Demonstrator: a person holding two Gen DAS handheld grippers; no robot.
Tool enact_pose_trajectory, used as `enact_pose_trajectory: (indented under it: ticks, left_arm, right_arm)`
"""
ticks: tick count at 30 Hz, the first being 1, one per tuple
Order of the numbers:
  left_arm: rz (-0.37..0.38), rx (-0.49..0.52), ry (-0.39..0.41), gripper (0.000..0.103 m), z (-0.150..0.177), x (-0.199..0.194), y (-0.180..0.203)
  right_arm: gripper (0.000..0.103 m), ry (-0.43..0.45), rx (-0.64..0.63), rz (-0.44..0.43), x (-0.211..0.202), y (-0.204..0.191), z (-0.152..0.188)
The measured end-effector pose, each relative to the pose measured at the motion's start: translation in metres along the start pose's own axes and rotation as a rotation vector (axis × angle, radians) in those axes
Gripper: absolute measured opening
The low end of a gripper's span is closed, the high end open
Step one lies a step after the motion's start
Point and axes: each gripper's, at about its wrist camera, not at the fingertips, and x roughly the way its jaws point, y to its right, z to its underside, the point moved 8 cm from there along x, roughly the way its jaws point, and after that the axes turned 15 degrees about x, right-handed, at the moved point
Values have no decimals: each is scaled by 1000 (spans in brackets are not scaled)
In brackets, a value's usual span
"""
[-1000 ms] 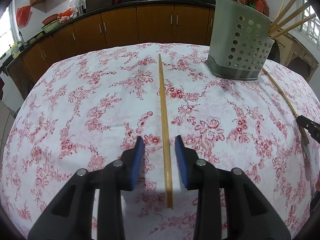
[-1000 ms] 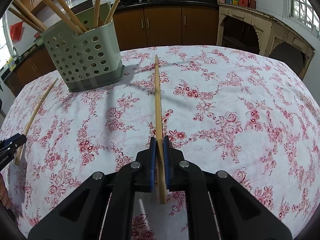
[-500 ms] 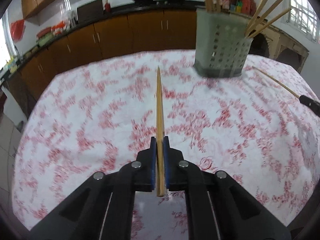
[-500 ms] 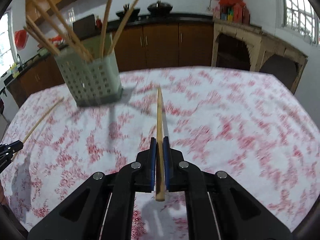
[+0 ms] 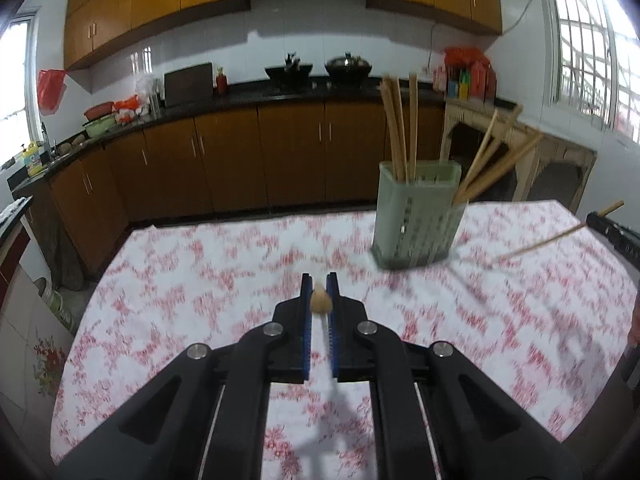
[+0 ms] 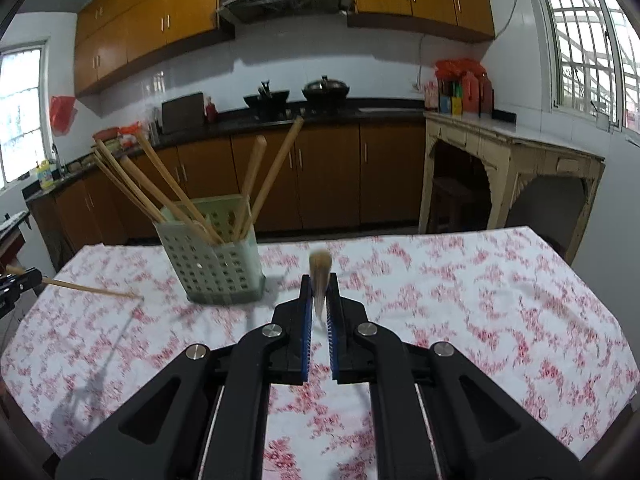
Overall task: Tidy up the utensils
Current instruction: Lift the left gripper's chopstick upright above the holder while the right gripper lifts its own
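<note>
Tablecloth lies below both tongs. Perforated green holder stands ahead-left of the right gripper, ahead-right of the left gripper. Each gripper pinches one bamboo chopstick near its thick end (light, stiff, probably slippery; grip there).

- Left gripper: jaws clamped on a chopstick, pointing forward and tilted downward.
- Right gripper: jaws clamped on a second chopstick, same downward tilt.
</note>
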Motion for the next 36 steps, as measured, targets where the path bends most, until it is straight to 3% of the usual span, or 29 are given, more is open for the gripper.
enact_pose_trajectory:
  ticks: [16,20,29,36]
  left_arm:
    - [0,-29,96,8,-46,-24,-6]
    - [14,-26,132,8,-65,-37,-2]
    - [52,-39,292,8,-148,-87,6]
    - [47,-51,394,8,-210,-105,17]
  right_arm:
    - [7,38,16,-69,-15,-25,-32]
    - [7,30,42,-121,-27,-33,-50]
    - [7,114,54,-261,-73,-60,-123]
    - [7,189,30,-271,-74,-78,-164]
